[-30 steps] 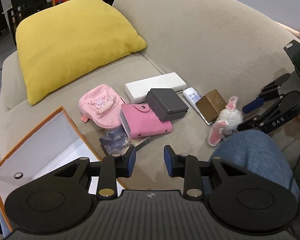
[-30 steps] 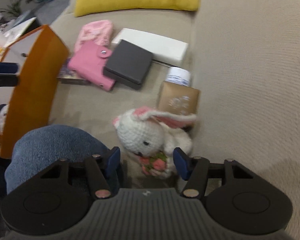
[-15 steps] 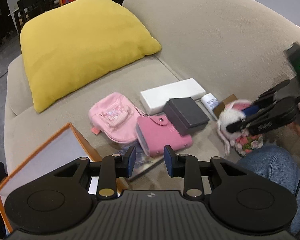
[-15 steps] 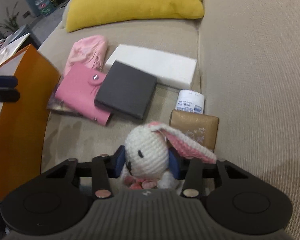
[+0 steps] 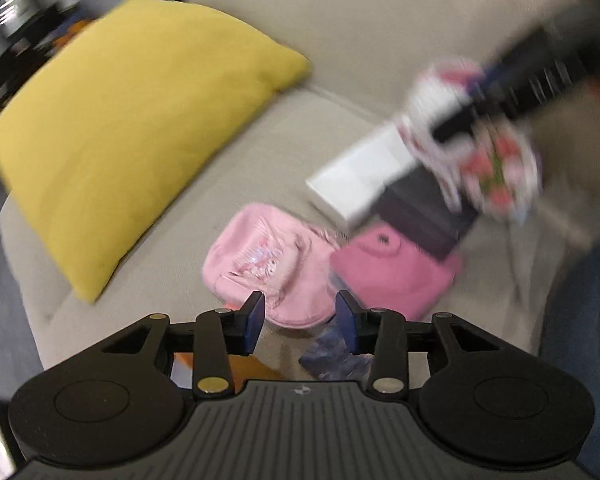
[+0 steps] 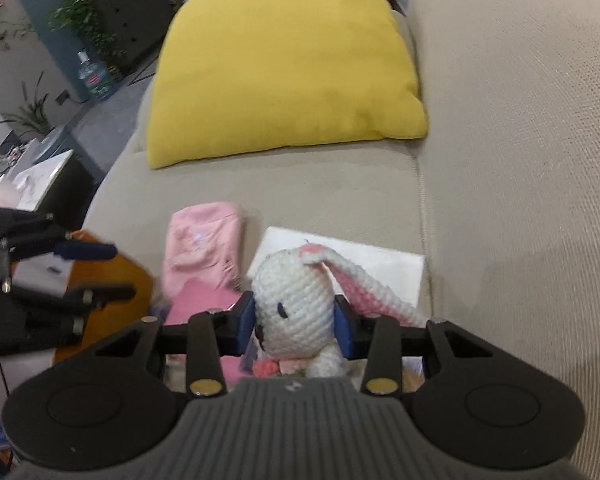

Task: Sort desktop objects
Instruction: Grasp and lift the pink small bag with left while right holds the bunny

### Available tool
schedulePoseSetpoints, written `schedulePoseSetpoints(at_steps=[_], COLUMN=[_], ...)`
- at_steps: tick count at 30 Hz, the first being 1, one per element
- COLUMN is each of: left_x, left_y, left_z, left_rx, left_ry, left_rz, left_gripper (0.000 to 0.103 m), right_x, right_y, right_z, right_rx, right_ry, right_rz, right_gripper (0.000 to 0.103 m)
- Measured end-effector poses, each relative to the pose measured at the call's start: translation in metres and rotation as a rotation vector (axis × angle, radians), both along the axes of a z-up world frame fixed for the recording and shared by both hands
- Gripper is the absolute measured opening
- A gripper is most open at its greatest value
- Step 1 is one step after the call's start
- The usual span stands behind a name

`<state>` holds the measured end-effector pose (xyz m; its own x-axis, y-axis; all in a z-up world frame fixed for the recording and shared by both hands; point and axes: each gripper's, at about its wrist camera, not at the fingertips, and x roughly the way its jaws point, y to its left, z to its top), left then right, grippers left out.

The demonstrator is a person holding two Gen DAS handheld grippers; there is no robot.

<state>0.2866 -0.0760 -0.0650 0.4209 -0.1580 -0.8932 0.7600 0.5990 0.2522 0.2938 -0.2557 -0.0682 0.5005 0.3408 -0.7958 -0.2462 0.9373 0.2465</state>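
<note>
A home living room: beige sofa [image 6: 520,160]; yellow cushion [image 6: 284,64]; houseplants [image 6: 88,20] behind.

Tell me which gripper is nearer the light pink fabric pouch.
Left. The left gripper hovers open right at the light pink fabric pouch; the right gripper is off to its side, shut on the white crocheted bunny.

bare sofa seat [image 6: 340,184] lies between yellow pillow [image 6: 284,60] and pink pouch [image 6: 204,248].
</note>
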Motion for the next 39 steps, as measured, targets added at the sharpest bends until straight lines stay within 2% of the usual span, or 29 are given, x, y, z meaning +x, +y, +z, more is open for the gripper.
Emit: schedulePoseSetpoints(at_steps=[3, 8, 12, 15, 17, 21, 25, 32, 34, 37, 39], left_x=[0.010, 0.014, 0.009, 0.004, -0.001, -0.004, -0.018, -0.030, -0.029, -0.025, -0.022], left_y=[-0.007, -0.013, -0.020, -0.022, -0.022, -0.026, -0.027, -0.024, -0.023, -0.019, -0.016], left_z=[-0.016, -0.031, -0.043, -0.055, -0.058, -0.068, -0.083, -0.095, -0.097, -0.091, -0.085], left_rx=[0.094, 0.169, 0.254, 0.355, 0.407, 0.475, 0.550, 0.586, 0.565, 0.516, 0.474], left_ry=[0.017, 0.037, 0.032, 0.040, 0.018, 0.000, -0.086, -0.204, -0.212, -0.220, -0.221], left_rz=[-0.077, -0.211, -0.318, -0.417, -0.489, -0.560, -0.656, -0.724, -0.708, -0.688, -0.655], left_gripper=[0.041, 0.041, 0.041, 0.041, 0.041, 0.040, 0.039, 0.038, 0.033, 0.027, 0.016], right_x=[0.012, 0.018, 0.014, 0.009, 0.004, -0.003, -0.008, -0.006, -0.003, -0.002, -0.001], right_y=[-0.003, -0.006, -0.012, -0.015, -0.013, -0.012, -0.012, -0.006, -0.002, 0.004, 0.004], right_z=[-0.010, -0.024, -0.024, -0.019, -0.015, -0.011, -0.008, -0.019, -0.024, -0.034, -0.038], right_rx=[-0.005, -0.045, -0.055, -0.042, -0.036, -0.053, -0.069, -0.128, -0.167, -0.243, -0.268], right_ry=[0.022, 0.053, 0.041, 0.023, 0.011, -0.001, 0.008, 0.021, 0.033, 0.035, 0.037], right_rz=[-0.022, -0.050, -0.084, -0.093, -0.093, -0.087, -0.091, -0.066, -0.047, -0.016, -0.005], right_gripper=[0.046, 0.051, 0.054, 0.057, 0.060, 0.060, 0.060, 0.063, 0.071, 0.072, 0.072])
